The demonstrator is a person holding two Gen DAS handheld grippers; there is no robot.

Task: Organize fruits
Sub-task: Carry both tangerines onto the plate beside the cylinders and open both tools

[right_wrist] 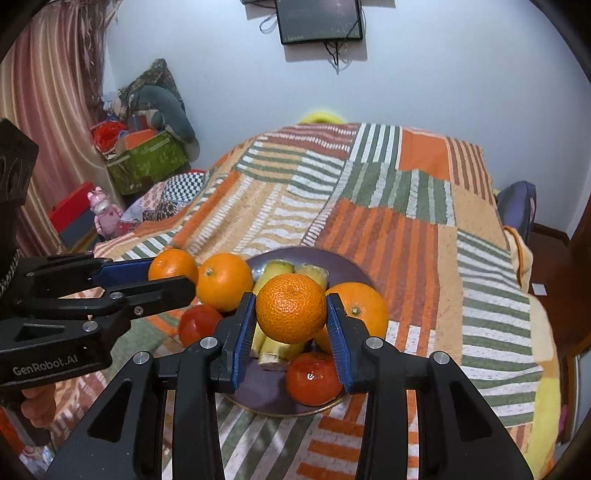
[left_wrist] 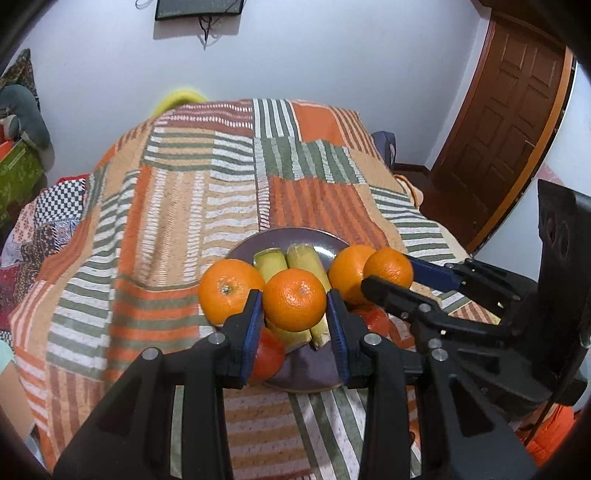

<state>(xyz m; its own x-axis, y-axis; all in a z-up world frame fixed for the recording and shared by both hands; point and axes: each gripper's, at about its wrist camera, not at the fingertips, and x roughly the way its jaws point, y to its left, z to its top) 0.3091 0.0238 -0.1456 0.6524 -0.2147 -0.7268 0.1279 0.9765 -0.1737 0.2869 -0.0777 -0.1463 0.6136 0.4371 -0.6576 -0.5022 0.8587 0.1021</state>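
Note:
My left gripper (left_wrist: 294,322) is shut on an orange (left_wrist: 294,300) and holds it above a dark purple plate (left_wrist: 325,373) on the bed. My right gripper (right_wrist: 291,325) is shut on another orange (right_wrist: 291,308) above the same plate (right_wrist: 258,391). Each gripper shows in the other's view, the right gripper (left_wrist: 389,275) at right and the left gripper (right_wrist: 173,275) at left. Bananas (left_wrist: 291,258) lie in the plate's middle. More oranges (left_wrist: 231,290) sit around them, with redder fruits (right_wrist: 314,378) near the front rim.
The plate rests on a striped orange, green and white patchwork bedspread (left_wrist: 177,206). A brown wooden door (left_wrist: 506,133) stands at right. Boxes, a pillow and toys (right_wrist: 147,147) are piled at the left wall. A screen (right_wrist: 319,22) hangs on the far wall.

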